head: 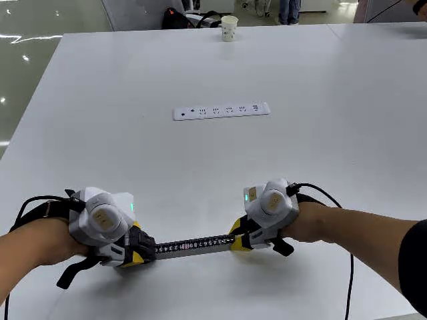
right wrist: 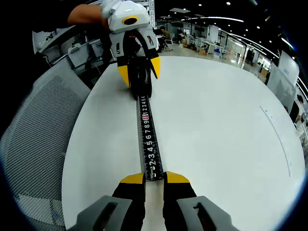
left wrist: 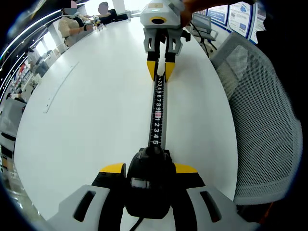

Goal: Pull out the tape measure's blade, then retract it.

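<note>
A black tape measure case [left wrist: 148,182] sits between the yellow-tipped fingers of my left gripper [left wrist: 149,169], which is shut on it; in the head view that gripper [head: 138,250] is at the lower left. The black numbered blade [head: 195,245] runs out flat over the white table to my right gripper [head: 238,239], a short span. In the right gripper view the blade's end [right wrist: 152,174] is pinched between the shut tips of that gripper [right wrist: 154,179], and the case [right wrist: 139,77] shows far off in the other gripper.
A white power strip [head: 221,111] lies flat mid-table, well beyond the grippers. A paper cup [head: 229,28] stands near the table's far edge [head: 200,31]. A grey mesh chair [left wrist: 262,115] is close by the near table edge. People sit at the far end.
</note>
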Tool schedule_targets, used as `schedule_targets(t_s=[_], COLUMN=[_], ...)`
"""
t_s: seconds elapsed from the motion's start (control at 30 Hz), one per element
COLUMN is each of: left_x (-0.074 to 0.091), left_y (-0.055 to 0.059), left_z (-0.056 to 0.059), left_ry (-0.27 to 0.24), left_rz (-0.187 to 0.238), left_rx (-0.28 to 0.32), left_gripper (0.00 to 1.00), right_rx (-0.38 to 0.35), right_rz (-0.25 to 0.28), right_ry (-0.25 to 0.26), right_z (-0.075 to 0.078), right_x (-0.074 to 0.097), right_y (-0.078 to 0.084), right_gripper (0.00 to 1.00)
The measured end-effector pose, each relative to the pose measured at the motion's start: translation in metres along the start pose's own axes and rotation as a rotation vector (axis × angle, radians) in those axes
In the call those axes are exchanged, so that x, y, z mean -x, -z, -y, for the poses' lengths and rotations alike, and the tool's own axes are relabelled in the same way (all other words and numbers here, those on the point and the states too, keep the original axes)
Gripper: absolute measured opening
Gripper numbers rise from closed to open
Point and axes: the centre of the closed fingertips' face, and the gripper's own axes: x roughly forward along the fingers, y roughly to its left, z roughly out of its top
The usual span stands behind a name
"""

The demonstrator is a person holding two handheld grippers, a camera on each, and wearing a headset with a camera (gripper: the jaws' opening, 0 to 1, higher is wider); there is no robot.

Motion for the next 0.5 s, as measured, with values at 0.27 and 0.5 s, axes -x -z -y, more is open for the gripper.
schedule_targets(t_s=[0.27, 0.5], left_x=[-0.0004, -0.0002], left_y=[0.0001, -0.0001], left_z=[0.0002, 0.0004], left_ry=[0.0, 0.0], left_rz=[0.0, -0.001], left_rx=[0.0, 0.0], left_gripper=[0.31, 0.31], right_rx=[0.002, 0.004], right_rz=[-0.006, -0.008], right_ry=[0.003, 0.006], right_z=[0.0003, 0.0016], right_x=[0.0027, 0.0045], right_y=[0.0047, 0.0081], right_gripper=[0.09, 0.09])
